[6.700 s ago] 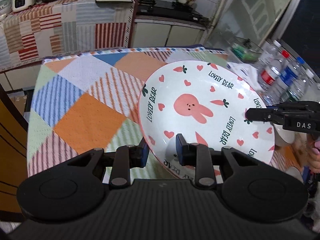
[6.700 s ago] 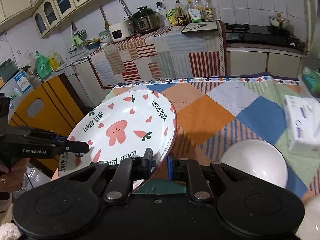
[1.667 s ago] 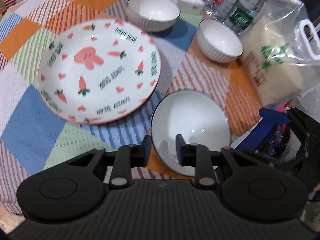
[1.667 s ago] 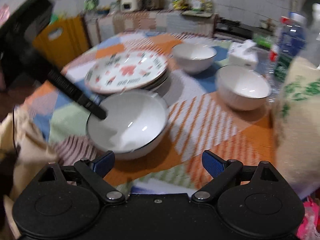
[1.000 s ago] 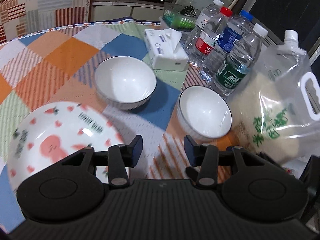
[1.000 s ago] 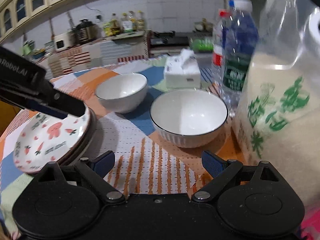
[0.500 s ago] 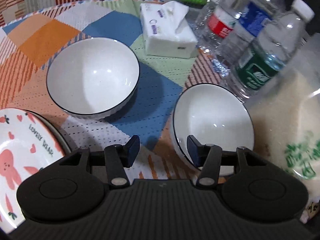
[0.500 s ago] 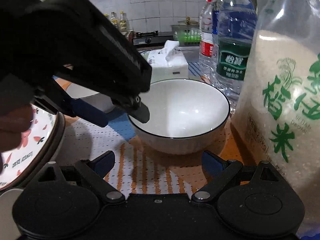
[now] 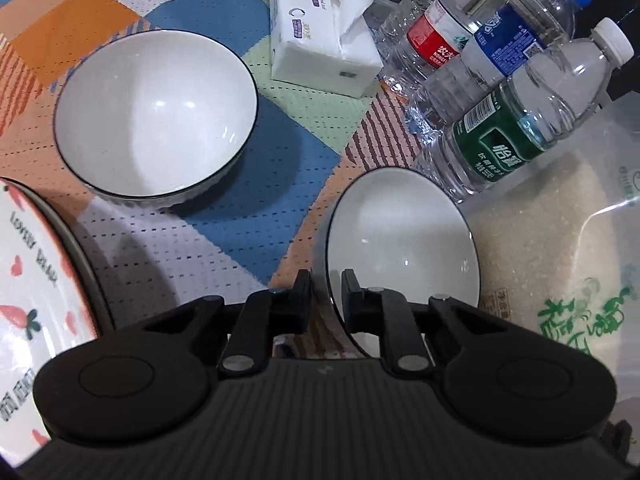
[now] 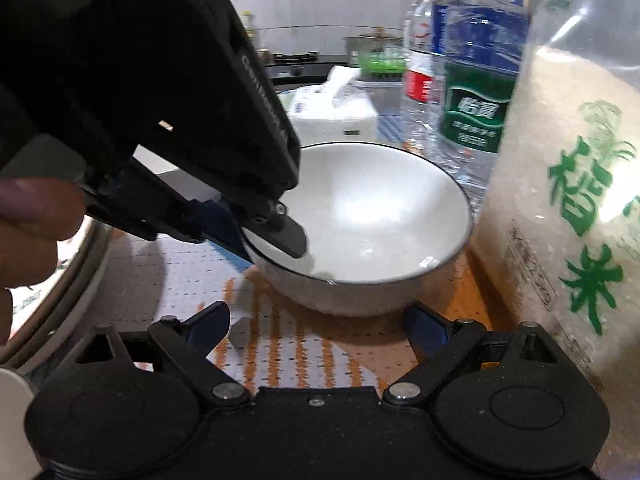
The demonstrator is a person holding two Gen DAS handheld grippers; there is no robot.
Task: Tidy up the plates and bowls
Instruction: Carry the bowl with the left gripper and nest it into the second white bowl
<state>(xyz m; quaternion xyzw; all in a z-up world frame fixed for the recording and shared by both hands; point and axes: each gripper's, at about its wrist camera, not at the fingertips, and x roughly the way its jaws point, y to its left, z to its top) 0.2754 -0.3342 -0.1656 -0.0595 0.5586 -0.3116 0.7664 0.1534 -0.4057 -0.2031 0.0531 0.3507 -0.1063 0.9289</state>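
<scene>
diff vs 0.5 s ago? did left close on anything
Yes. The left tool went from open over the near bowl by the rice bag to closed on its rim, one finger inside and one outside. The right tool stayed open in front of that bowl. The far bowl, tissue pack, bottles and bunny plate kept their places.

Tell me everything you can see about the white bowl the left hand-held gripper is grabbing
The white bowl looks like glazed ceramic, glossy and empty, with a thin dark line round its rim. It sits upright on the checked tablecloth, close beside the rice bag and the water bottles; contact with them cannot be told. The left hand-held gripper pinches its near rim, one finger inside and one outside. The right hand-held gripper is open in front of it, not touching.
</scene>
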